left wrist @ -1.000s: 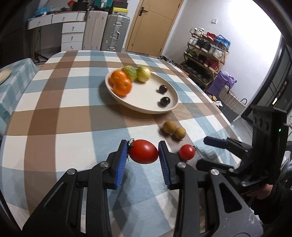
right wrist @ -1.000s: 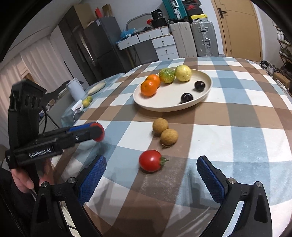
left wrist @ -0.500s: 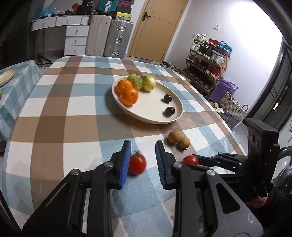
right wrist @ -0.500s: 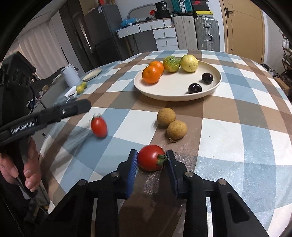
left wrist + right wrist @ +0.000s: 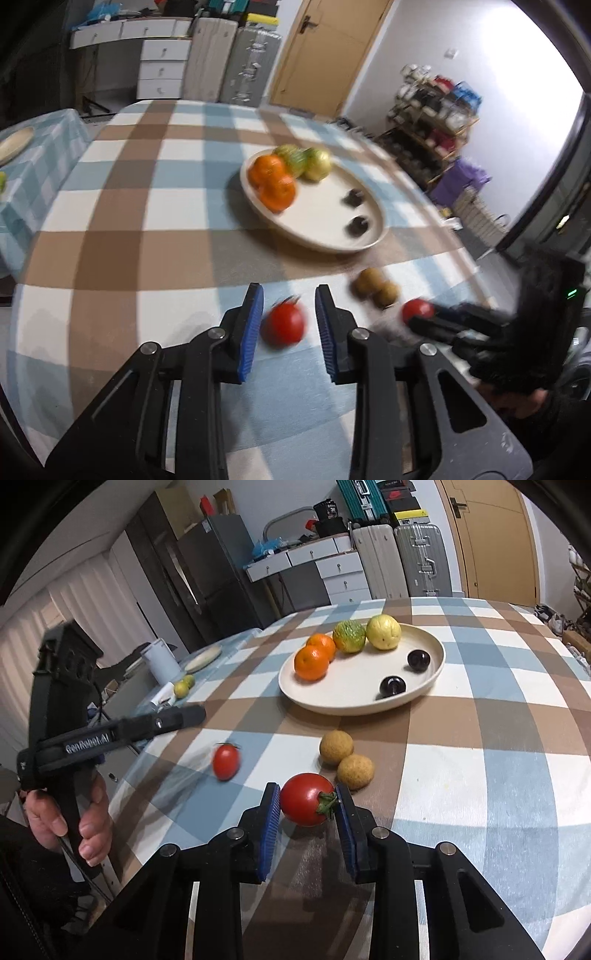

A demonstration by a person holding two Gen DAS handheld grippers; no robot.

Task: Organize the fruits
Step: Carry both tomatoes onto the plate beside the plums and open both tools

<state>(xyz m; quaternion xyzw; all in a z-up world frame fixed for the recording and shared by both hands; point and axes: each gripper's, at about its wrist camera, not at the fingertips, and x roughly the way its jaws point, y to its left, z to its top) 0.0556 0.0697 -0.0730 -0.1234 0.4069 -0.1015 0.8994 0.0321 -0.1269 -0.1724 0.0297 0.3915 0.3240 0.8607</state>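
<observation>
We see two tomatoes on the checked desk (image 5: 480, 738). The big tomato (image 5: 308, 799) sits between the blue pads of our right claw (image 5: 306, 812), and the pads press it on both sides, so this claw grips it near the desk's front edge; whether it is lifted off the cloth we cannot tell. The small tomato (image 5: 284, 324) lies on the cloth between the fingers of our left claw (image 5: 287, 325), with a gap on each side, so that claw is partly open and holds nothing; the fruit is blurred in the left view. In the right view the same small tomato (image 5: 226, 761) lies apart from the left claw's black fingers (image 5: 177, 718), which point toward the plate. Just beyond the big tomato two brown fruits (image 5: 345, 758) sit touching each other on a brown stripe. Farther back stands a cream plate (image 5: 354, 701), and in it we see two oranges (image 5: 316, 657) touching, a green fruit (image 5: 349, 636) and a yellow fruit (image 5: 383, 632) beside them along the far rim, and two dark fruits (image 5: 406, 672) apart on the near right. Behind the desk stand suitcases (image 5: 402, 565) and a door (image 5: 491, 535).
</observation>
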